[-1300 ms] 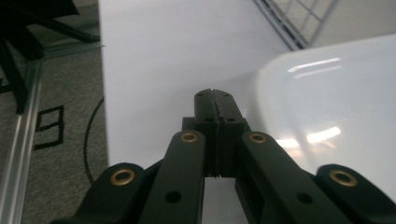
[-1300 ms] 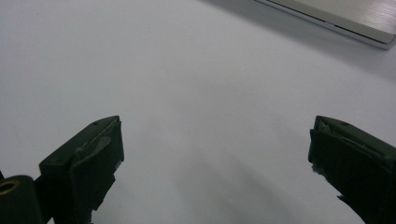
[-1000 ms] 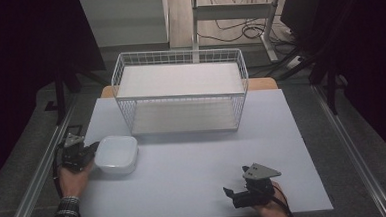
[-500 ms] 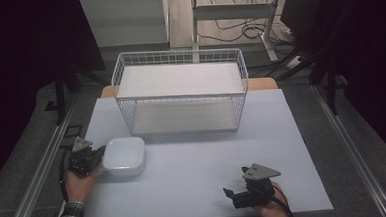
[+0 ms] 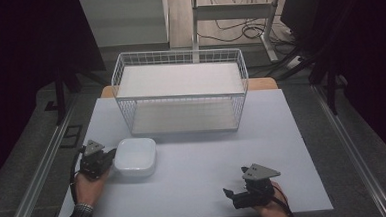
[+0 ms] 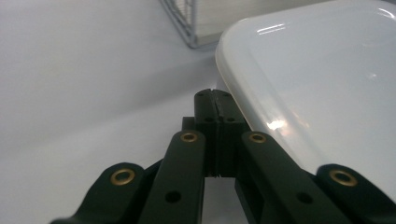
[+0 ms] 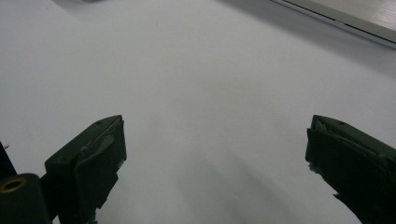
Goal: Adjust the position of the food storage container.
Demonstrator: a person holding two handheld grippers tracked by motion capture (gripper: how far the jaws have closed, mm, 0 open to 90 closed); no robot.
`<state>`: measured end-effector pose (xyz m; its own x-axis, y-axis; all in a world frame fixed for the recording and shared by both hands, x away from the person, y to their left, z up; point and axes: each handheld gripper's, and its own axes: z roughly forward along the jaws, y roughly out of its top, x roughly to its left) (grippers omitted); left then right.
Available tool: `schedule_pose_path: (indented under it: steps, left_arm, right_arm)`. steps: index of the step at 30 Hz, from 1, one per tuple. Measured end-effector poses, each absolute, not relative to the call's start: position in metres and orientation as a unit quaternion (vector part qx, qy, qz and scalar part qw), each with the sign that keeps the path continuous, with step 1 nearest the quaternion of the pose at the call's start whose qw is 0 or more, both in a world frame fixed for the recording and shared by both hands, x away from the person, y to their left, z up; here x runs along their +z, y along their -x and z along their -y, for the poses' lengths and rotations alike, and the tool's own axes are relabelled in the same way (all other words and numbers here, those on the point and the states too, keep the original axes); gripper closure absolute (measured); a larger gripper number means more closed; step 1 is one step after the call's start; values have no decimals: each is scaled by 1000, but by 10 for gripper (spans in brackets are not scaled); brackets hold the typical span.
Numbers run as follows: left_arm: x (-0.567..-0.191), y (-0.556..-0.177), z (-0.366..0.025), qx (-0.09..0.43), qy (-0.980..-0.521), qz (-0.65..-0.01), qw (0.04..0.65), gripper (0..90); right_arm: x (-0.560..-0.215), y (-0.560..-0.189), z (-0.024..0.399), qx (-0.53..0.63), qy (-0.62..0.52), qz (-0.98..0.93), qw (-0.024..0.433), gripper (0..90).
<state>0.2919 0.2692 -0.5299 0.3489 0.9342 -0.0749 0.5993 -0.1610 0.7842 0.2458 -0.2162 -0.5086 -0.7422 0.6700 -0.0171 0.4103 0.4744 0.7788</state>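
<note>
Two grippers in play. Left gripper (image 6: 213, 100): jaws pressed flat together with nothing between them, tips sitting just beside the rim of the white dish (image 6: 322, 88); from the left gripper view I cannot tell whether the jaw side actually touches the rim or stands a hair apart. In the high view the left gripper (image 5: 106, 160) lies at the dish's (image 5: 136, 156) left edge, low on the white table (image 5: 210, 187), held by the person's left hand (image 5: 87, 186). Right gripper (image 7: 215, 154): jaws spread wide, empty, hovering over bare table; in the high view it (image 5: 235, 196) sits near the front edge, well apart from the dish. Dish location: front-left part of the table, in front of the white wire basket (image 5: 180, 96) and near its left corner, not in it. Risk judgement: closed jaws can only push, so the glossy, rounded rim may ride up or slip off the tips, spinning the dish instead of translating it. A push toward the basket could drive the dish into the wire wall near the corner and jam. Pressing down on the rim could tip the shallow dish. The right gripper is too far off to steady it. Writing: no brand, label or text readable on the dish, the basket or the grippers.
</note>
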Motion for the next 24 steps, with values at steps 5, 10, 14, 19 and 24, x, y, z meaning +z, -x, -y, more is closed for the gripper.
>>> schedule_pose_path:
  steps: [5,10,14,19,24]
  left_arm:
    - [-528,-288,-256,218,-739,-512,380,900]
    - [-526,-284,-243,211,-745,-503,383,900]
    - [-524,-282,-233,206,-747,-498,389,899]
    - [-525,-280,-216,199,-761,-483,384,900]
    - [-523,-279,-199,191,-761,-479,394,899]
  right_arm:
    - [-509,-246,216,401,-322,-842,162,51]
    - [-509,-246,216,401,-321,-842,162,49]
    - [-509,-246,217,403,-323,-841,161,50]
    - [-509,-247,217,400,-325,-843,153,51]
    - [-508,-247,217,398,-324,-844,157,51]
